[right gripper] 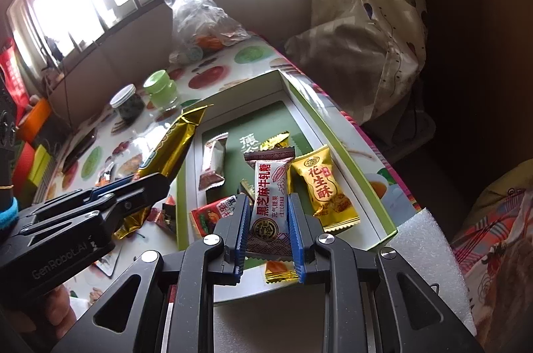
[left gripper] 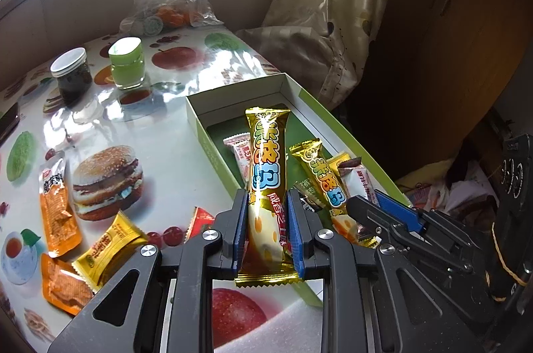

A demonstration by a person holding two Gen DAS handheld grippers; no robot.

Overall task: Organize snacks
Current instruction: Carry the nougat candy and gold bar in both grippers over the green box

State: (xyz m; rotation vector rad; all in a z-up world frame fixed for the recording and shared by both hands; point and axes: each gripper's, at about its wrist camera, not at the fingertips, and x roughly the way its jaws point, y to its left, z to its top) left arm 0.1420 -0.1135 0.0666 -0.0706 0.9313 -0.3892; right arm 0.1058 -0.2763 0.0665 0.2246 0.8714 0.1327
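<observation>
Left gripper point(left gripper: 268, 229): jaws narrow, clamped on a long gold snack bar point(left gripper: 266, 173) that points toward 12 o'clock over the green-rimmed box point(left gripper: 200, 133). Right gripper point(right gripper: 269, 229): jaws narrow, clamped on a white-and-brown sesame nougat wrapper point(right gripper: 268, 196), held above the box's near end. Inside the box, at 2 o'clock from the nougat, lies a yellow peanut crisp packet point(right gripper: 321, 186); at 10 o'clock, a small brown-white candy point(right gripper: 213, 161). Orange packets point(left gripper: 58, 203) lie on the fruit-print table point(left gripper: 160, 153), possibly dried tofu.
</observation>
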